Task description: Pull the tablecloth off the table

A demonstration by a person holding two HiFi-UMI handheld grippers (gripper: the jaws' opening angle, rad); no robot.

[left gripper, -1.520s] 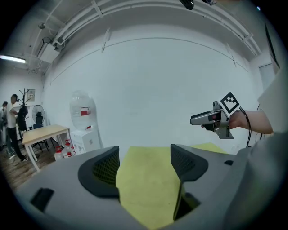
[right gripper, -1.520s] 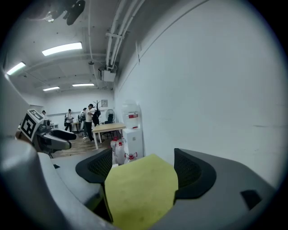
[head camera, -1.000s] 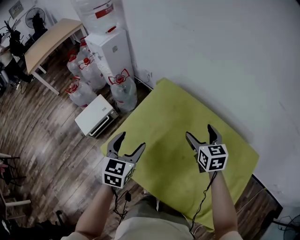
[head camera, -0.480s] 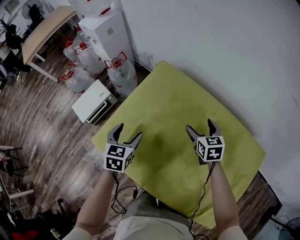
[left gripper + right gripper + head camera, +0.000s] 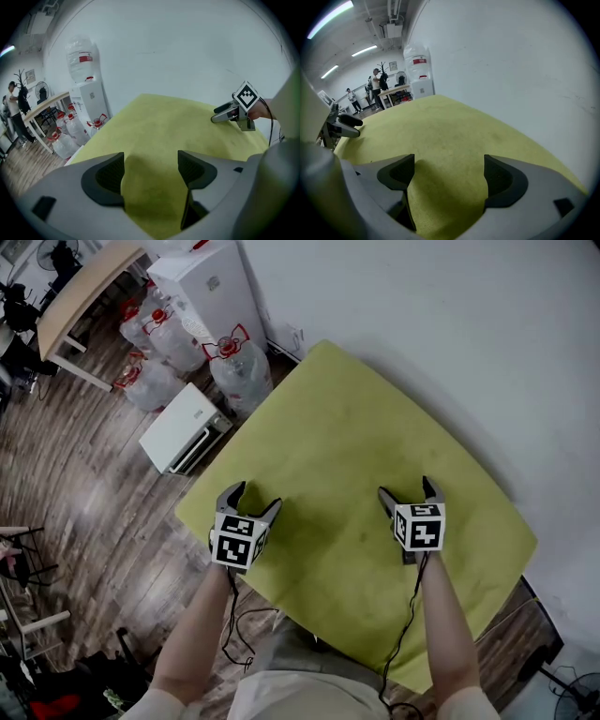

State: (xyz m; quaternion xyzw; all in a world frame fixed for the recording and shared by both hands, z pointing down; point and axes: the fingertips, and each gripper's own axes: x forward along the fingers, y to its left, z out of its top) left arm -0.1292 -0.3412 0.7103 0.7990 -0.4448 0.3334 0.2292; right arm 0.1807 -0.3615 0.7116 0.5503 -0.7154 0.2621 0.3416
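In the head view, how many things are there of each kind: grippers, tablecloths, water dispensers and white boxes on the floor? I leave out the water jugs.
Grippers: 2, the left gripper and the right gripper, both open
Tablecloth: 1, yellow-green
Water dispenser: 1
White box on the floor: 1
Total: 5

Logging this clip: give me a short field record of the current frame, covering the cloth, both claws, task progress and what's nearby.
cloth: yellow-green tablecloth, spread flat and smooth
left claw: open, over the cloth near its left corner, gripping nothing
right claw: open, over the cloth further right, gripping nothing
task progress: cloth not yet gripped or pulled
nearby: water jugs and a white box on the wood floor
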